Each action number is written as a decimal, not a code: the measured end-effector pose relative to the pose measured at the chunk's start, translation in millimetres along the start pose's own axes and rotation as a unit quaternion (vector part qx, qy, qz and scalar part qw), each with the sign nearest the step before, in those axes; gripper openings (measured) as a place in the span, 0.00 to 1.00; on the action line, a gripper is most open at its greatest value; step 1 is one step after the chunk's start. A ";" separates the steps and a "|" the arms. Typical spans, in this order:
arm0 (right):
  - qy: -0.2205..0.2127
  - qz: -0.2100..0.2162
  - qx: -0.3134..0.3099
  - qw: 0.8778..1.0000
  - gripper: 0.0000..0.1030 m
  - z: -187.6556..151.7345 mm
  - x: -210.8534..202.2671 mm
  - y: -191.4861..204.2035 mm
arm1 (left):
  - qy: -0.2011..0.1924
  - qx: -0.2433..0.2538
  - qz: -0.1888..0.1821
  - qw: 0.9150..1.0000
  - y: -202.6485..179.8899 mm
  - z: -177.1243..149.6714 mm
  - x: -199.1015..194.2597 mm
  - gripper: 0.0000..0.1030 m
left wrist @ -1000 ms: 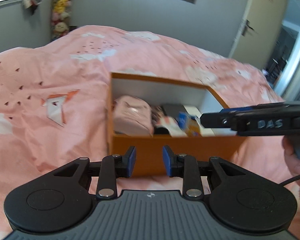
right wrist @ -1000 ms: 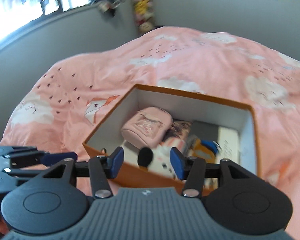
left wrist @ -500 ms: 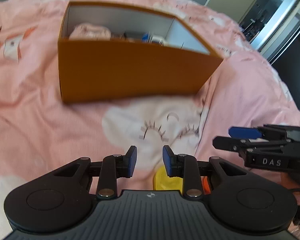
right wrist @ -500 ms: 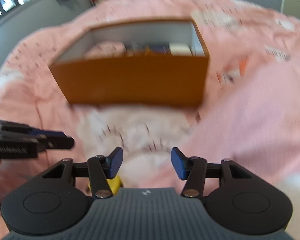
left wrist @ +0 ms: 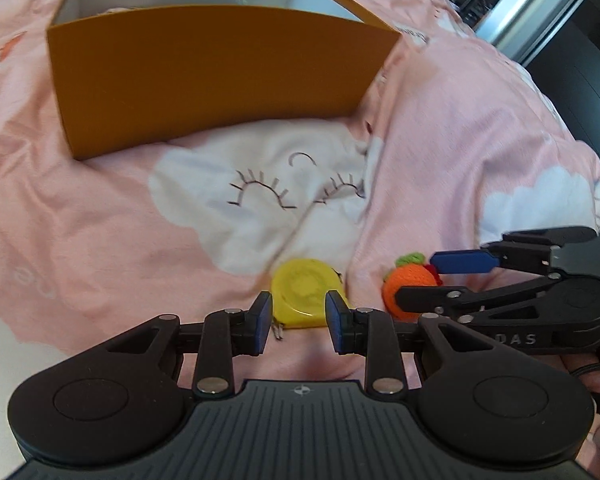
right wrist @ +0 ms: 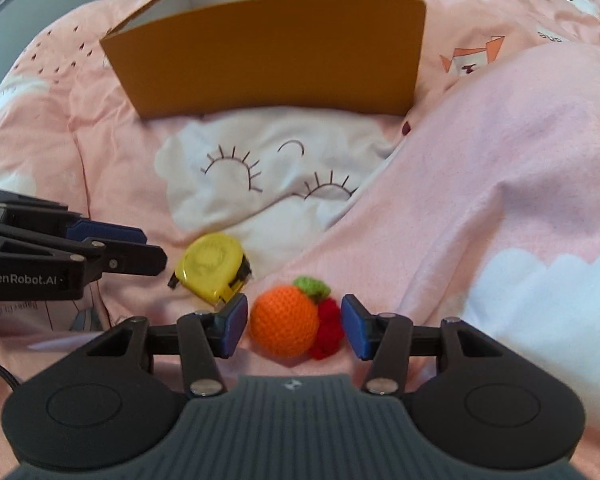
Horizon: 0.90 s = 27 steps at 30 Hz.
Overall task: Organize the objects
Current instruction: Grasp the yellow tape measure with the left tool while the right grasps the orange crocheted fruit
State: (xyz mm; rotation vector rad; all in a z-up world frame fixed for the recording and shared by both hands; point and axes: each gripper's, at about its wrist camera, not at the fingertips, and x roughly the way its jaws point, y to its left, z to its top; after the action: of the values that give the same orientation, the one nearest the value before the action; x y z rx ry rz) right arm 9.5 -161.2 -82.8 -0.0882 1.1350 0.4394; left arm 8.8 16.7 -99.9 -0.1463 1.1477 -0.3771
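Orange box (left wrist: 220,76), contents hidden

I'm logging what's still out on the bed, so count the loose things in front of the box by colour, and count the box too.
Yellow: 1, the tape measure
Orange with green and red: 1, the crocheted fruit
Orange-brown: 1, the box
Total: 3. What is inside the box cannot be seen from here.
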 end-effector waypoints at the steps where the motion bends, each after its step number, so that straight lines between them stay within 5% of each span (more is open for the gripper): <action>1: 0.002 -0.004 -0.002 1.000 0.53 -0.2 1.6 0.8 | 0.000 0.002 0.000 1.000 -0.5 0.1 0.9 0.35; 7: 0.025 -0.006 0.000 1.000 0.55 -0.2 12.2 -3.1 | 0.004 0.016 -0.012 1.000 -6.9 2.6 13.2 0.55; 14: 0.041 0.027 0.025 0.998 0.52 -2.1 16.0 -16.7 | 0.025 0.030 0.006 0.999 -12.3 8.4 34.9 0.56; 20: -0.017 -0.017 0.042 0.999 0.52 0.4 -5.0 -27.7 | 0.030 0.044 0.035 0.998 -18.7 12.4 48.5 0.60; 27: 0.003 0.004 0.067 0.998 0.52 2.1 10.7 -39.7 | 0.057 0.032 0.047 0.997 -15.8 15.7 69.2 0.64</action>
State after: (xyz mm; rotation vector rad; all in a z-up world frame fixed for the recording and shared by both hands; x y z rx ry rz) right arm 30.2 -193.6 -97.5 0.0320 1.1676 0.3688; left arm 44.3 -24.4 -148.2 -0.0139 1.2493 -0.3419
